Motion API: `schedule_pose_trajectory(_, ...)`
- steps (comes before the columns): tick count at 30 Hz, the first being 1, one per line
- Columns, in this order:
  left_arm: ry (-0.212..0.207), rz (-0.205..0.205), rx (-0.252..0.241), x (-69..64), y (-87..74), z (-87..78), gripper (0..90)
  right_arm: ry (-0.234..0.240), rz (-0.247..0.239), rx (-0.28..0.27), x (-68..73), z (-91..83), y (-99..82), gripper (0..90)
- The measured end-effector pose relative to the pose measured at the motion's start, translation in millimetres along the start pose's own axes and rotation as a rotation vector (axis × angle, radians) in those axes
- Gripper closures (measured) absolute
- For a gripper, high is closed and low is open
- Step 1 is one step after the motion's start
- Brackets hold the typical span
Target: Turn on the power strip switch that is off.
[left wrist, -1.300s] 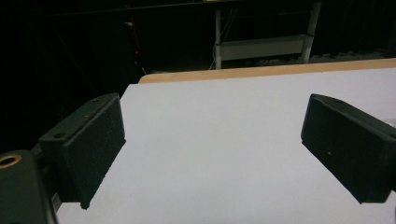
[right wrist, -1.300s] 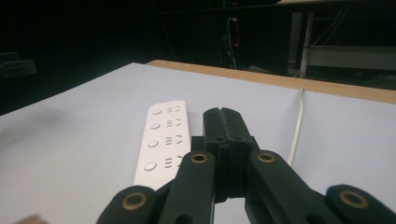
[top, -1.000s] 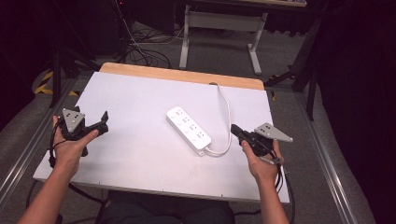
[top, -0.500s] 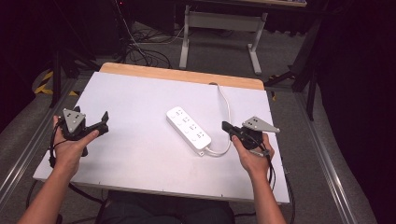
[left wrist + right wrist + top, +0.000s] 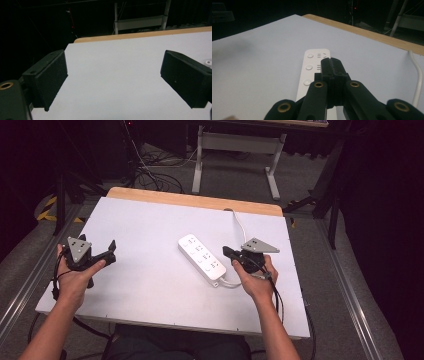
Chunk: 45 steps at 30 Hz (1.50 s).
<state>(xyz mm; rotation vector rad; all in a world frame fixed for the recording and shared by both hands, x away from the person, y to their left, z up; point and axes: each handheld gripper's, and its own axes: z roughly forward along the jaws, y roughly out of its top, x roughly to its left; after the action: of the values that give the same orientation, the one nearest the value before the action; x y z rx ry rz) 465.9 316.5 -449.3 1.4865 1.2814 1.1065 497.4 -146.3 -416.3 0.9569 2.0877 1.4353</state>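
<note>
- High view: right gripper [image 5: 228, 252] has shifted left since the earlier frames, its tip now just beside the power strip [image 5: 201, 259]; left gripper [image 5: 111, 252] is unchanged near the left edge of the table [image 5: 145, 285].
- High view: the strip lies mid-table, long axis diagonal, far-left to near-right; its cable [image 5: 239, 222] leaves the near-right end.
- Left gripper view: jaws spread wide over bare tabletop.
- Right gripper view: jaws pressed together, empty, above the strip [image 5: 312, 68].
</note>
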Motion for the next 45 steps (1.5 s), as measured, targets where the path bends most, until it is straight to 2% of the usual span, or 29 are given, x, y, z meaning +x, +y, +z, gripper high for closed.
schedule_pose_trajectory(6,0.001,0.018,-0.002,-0.2,-1.2,-3.7,8.1,0.015,-0.008,0.013,2.7,8.1,1.7,90.0)
schedule_pose_trajectory(11,0.003,0.017,-0.001,1.1,-1.7,-4.9,8.1,0.023,-0.013,0.014,4.5,14.4,5.0,90.0)
schedule_pose_trajectory(17,-0.002,0.024,0.000,-0.3,-1.9,-4.7,8.3,0.036,-0.047,0.034,12.3,30.4,10.1,90.0)
schedule_pose_trajectory(25,-0.018,0.036,-0.008,-2.7,-1.6,-5.4,8.3,0.040,-0.040,0.043,16.5,45.6,13.6,90.0)
schedule_pose_trajectory(31,-0.035,0.033,-0.020,-3.9,-0.9,-5.6,8.3,0.054,-0.038,0.069,23.2,62.6,12.8,90.0)
schedule_pose_trajectory(32,-0.036,0.034,-0.021,-4.1,-0.8,-5.7,8.4,0.058,-0.051,0.080,25.6,67.2,12.0,90.0)
schedule_pose_trajectory(39,-0.043,0.033,-0.023,-4.6,-0.3,-6.1,8.3,0.068,-0.060,0.101,28.5,79.5,12.3,90.0)
schedule_pose_trajectory(45,-0.050,0.038,-0.027,-5.2,-0.5,-6.1,8.4,0.068,-0.074,0.144,33.4,95.7,12.9,90.0)
